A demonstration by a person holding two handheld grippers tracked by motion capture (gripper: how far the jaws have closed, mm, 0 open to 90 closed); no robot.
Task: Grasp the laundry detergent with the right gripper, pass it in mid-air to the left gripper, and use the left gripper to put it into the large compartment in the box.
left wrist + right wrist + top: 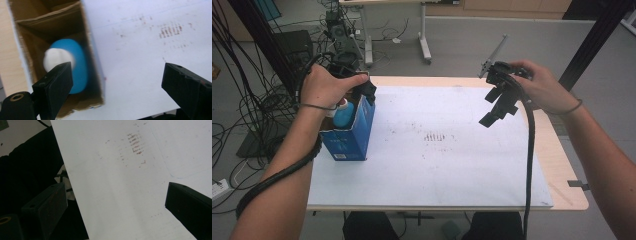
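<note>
An open blue cardboard box point(349, 137) stands upright near the left edge of the white sheet point(437, 165). Inside it is a blue bottle point(343, 114) with a white cap. My left gripper point(367, 92) hovers just over the box's top, open and holding nothing. In the left gripper view the bottle point(78, 67) and its cap point(56, 58) lie down in the box point(60, 22), below the left jaw, with my left gripper point(117, 72) spread wide over the sheet. My right gripper point(497, 112) hangs open above the sheet's far right; its own view shows my right gripper point(117, 192) empty.
The sheet covers a wooden table point(568, 165), bare at the right and far edges. Brownish smudges point(434, 136) mark the sheet's middle. Cables point(242, 105) crowd the floor at left, a desk frame point(424, 47) stands beyond, and a black post point(592, 45) rises at the far right.
</note>
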